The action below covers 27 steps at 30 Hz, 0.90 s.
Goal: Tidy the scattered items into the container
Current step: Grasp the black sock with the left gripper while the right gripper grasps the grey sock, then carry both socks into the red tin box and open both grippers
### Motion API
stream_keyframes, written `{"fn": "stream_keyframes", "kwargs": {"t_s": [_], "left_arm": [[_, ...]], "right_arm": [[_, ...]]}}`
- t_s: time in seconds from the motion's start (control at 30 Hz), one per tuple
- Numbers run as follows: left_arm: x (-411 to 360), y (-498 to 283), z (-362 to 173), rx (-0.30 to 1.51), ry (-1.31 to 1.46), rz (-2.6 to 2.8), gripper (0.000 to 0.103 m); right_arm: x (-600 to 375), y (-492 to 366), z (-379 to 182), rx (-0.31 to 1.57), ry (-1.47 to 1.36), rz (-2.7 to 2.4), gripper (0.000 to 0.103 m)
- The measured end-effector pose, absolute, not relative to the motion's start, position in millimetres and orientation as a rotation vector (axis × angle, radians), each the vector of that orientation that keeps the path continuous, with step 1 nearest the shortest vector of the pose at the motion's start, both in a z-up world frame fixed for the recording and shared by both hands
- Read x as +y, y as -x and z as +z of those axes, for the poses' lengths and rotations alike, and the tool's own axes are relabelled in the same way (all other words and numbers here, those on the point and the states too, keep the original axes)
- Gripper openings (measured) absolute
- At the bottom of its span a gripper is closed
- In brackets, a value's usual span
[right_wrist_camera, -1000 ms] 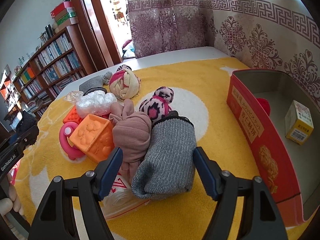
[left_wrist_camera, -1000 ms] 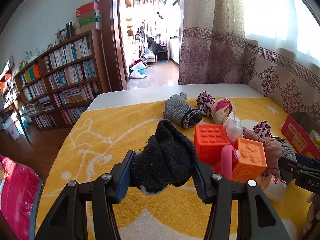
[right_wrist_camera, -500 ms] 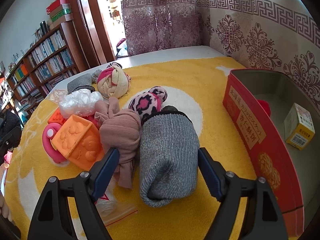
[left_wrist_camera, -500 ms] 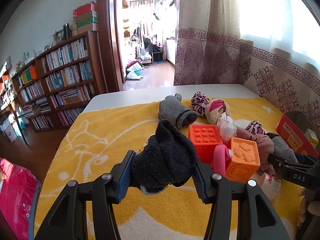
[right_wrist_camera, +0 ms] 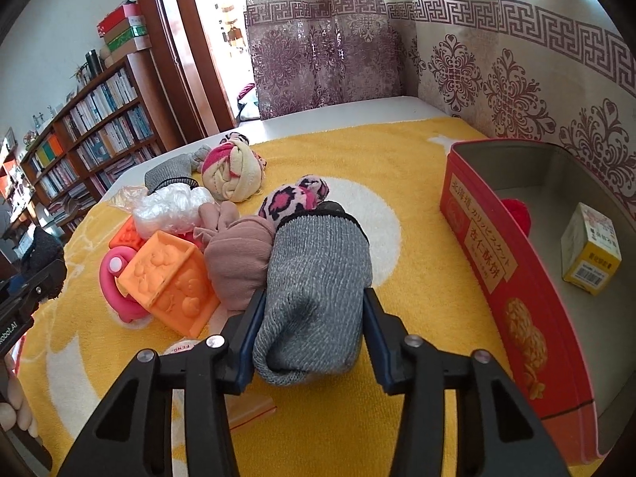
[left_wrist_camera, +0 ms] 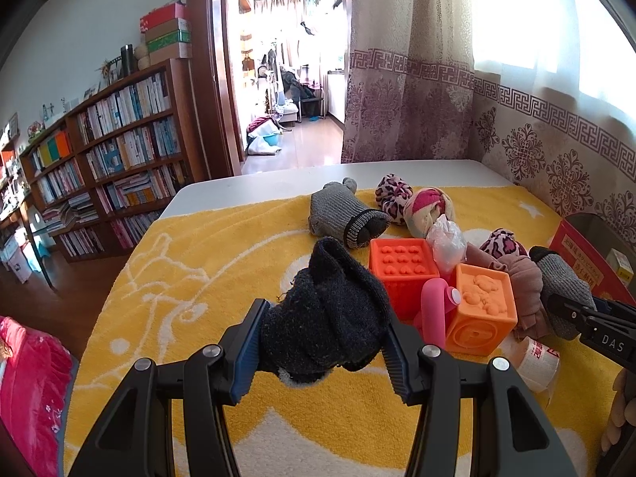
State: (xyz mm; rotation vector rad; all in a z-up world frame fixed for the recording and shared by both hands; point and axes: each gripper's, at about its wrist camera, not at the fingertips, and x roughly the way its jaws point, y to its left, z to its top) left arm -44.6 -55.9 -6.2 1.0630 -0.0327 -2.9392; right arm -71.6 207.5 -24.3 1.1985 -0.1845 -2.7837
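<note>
Because a soft bundle slips out of anything less than a full squeeze, I have the left gripper clenched on the black sock, its pads pressed into both flanks so the wad bulges above and below them and hangs clear of the yellow towel. From this left camera the rest of the clutter sits just ahead and to the right: the red-orange block, the orange block with the pink toy leaning against it, and the other grey sock farther back, all untouched. The red tin shows only at the far right edge, well apart from my load, so I judge a long carry across the pile is called for. In the right camera, the right gripper grasps the grey sock near its closed toe end, the cuff pointing away from me toward the leopard-print roll; the pink cloth bundle touches its left side, which could drag along if I lift carelessly. The red tin lies just to the right, open-topped, already holding a small yellow box and something red in the corner.
</note>
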Motion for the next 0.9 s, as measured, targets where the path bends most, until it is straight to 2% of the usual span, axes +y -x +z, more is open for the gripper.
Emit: {"fn": "stream_keyframes", "kwargs": {"t_s": [0.53,0.9], "left_arm": [[-42.0,38.8,-1.8,-0.089,-1.037,-2.960,0.055],[-28.6,33.5,3.8,-0.134,-1.016,-2.971,0.055]], "right_arm": [[228.1,34.2,23.8,-0.232,-0.987,-2.894,0.050],[265.3,15.1,34.8,-0.308,-0.941,-2.986,0.050]]}}
